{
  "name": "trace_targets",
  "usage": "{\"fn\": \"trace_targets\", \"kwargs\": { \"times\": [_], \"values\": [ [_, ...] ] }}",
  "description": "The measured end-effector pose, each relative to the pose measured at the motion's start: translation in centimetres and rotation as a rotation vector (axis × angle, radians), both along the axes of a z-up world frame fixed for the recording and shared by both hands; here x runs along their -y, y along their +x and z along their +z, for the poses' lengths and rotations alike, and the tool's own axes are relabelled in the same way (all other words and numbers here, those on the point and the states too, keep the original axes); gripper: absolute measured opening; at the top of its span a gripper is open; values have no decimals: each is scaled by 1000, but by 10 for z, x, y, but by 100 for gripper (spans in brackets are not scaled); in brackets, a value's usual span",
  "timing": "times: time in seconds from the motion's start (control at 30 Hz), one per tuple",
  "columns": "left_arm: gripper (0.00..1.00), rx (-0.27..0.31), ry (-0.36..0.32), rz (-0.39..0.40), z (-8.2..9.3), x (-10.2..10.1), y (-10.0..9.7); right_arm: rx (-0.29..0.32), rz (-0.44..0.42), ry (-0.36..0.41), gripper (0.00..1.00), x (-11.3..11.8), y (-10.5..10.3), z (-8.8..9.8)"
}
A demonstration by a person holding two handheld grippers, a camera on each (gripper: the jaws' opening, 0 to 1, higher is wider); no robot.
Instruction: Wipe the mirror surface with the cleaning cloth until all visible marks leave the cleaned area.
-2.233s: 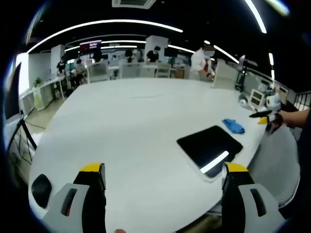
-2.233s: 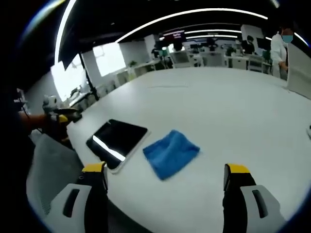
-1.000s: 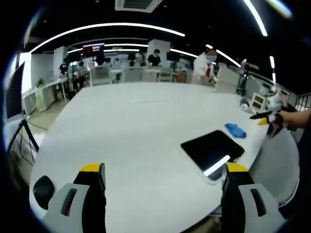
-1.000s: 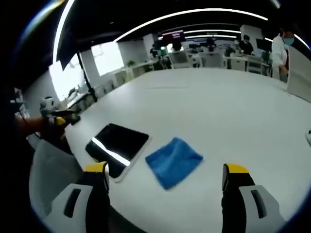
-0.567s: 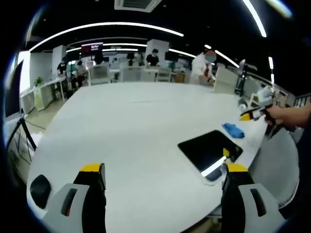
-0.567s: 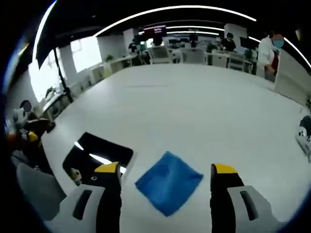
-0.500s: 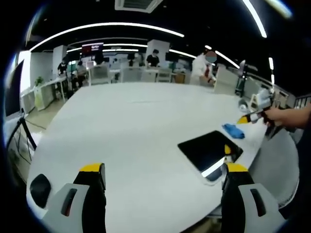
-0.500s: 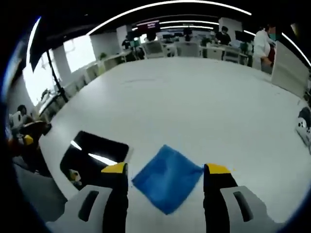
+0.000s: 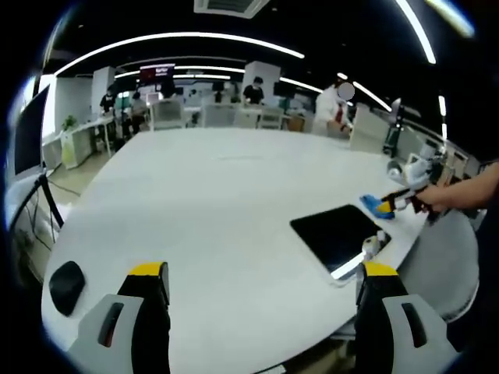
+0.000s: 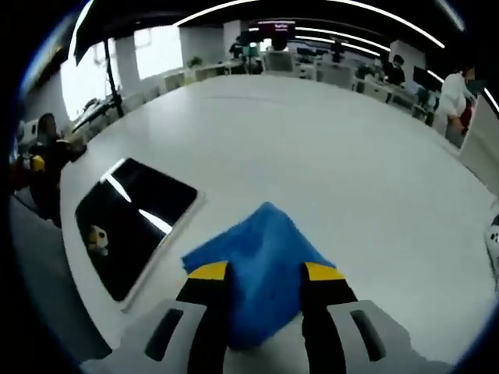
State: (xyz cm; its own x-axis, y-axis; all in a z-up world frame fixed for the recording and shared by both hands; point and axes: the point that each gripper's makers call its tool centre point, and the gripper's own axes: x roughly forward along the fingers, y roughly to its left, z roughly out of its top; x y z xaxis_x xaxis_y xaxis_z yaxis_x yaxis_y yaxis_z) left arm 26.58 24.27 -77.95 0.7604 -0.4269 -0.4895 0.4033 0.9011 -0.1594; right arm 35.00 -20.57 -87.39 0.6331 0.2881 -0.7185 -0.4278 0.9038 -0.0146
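right gripper view had the blue cleaning cloth (image 10: 261, 269) bunched up between the two yellow-tipped jaws of the right gripper (image 10: 263, 274), which had narrowed around the fabric; whether they had fully pinched it could not be told, though the raised fold suggested a grip was forming. the cloth sat on the white table (image 10: 335, 156), and the mirror (image 10: 129, 222), a dark rectangular slab with a pale edge, lay just beside it to the left of those jaws, its long axis running away and to the right in that view. so the wiping stroke would probably need a carry leftward, then passes along that length.

left gripper view showed the left gripper (image 9: 257, 284) with jaws spread wide and empty, the mirror (image 9: 335, 238) ahead and to its right, and the right gripper (image 9: 394, 204) down on the cloth (image 9: 373, 204) at the mirror's far corner. the right gripper was the nearer one for the wipe.
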Motion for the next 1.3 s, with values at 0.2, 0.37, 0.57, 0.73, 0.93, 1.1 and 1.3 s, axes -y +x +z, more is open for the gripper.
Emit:
{"fn": "trace_targets", "kwargs": {
  "times": [0.2, 0.37, 0.57, 0.73, 0.93, 1.1, 1.3],
  "values": [
    [100, 3, -8, -6, 1, 8, 0, -64, -73, 16, 2, 3, -1, -2],
    [100, 1, -9, -20, 1, 10, 0, -126, -132, 124, 2, -9, -4, 10],
    [100, -3, -6, -35, 4, 11, 0, -92, -145, 228, 3, -45, 10, 54],
    [100, -23, -12, -23, -3, 7, 7, -84, -92, 286, 3, -88, 22, 76],
    [100, -22, -4, -61, -3, 16, 10, -128, -30, 160, 2, -114, 26, 21],
    [100, -27, 5, -72, -1, 13, 6, -44, 29, 45, 1, -119, 19, 3],
    [100, -30, 9, -49, -7, 3, 4, -100, -48, 91, 0, -118, 23, 7]
  ]
}}
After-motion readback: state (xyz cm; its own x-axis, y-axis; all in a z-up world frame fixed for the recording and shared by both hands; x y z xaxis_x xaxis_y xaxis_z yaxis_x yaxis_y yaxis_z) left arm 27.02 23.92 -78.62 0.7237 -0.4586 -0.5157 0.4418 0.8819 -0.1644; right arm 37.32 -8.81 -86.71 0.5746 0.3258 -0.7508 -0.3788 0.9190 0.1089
